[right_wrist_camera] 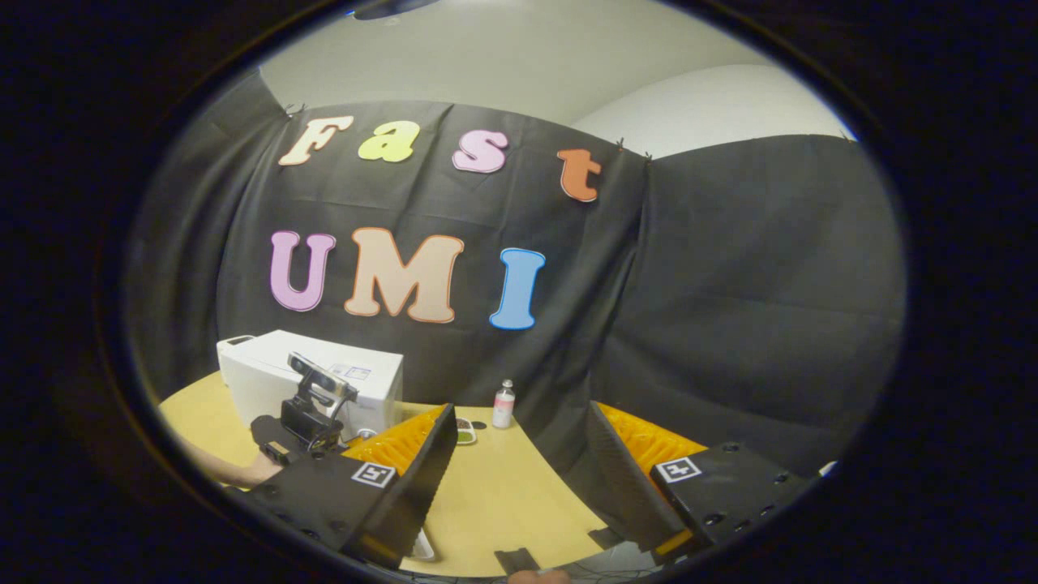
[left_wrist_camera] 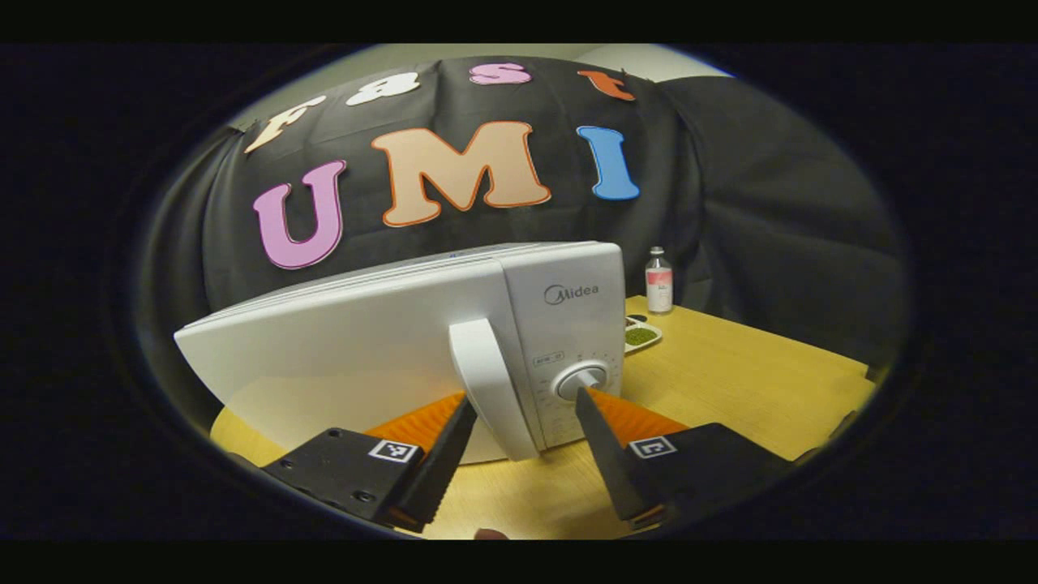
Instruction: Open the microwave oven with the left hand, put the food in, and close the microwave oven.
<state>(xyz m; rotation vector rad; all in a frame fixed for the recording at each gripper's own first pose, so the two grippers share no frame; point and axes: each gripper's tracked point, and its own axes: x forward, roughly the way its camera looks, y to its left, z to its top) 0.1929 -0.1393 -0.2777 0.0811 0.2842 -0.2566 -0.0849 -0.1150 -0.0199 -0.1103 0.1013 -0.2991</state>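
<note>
The white microwave [left_wrist_camera: 365, 349] stands on the wooden table with its door closed. Its vertical white handle [left_wrist_camera: 491, 389] lies between the two fingers of my left gripper [left_wrist_camera: 525, 397], which is open; the right fingertip [left_wrist_camera: 582, 399] is just under the round knob [left_wrist_camera: 581, 380]. A small white plate of green food [left_wrist_camera: 641, 334] sits to the right, behind the microwave. In the right gripper view, my right gripper [right_wrist_camera: 521, 408] hangs open and empty above the table, well away from the microwave [right_wrist_camera: 316, 377] and the plate [right_wrist_camera: 465, 434]. The left gripper [right_wrist_camera: 312, 410] and a hand are in front of the microwave.
A small bottle with a pink label [left_wrist_camera: 658, 280] stands near the wall behind the plate; in the right gripper view the bottle [right_wrist_camera: 503, 404] is beside the plate. The yellow table [left_wrist_camera: 754, 381] spreads to the right of the microwave. Black cloth closes the back.
</note>
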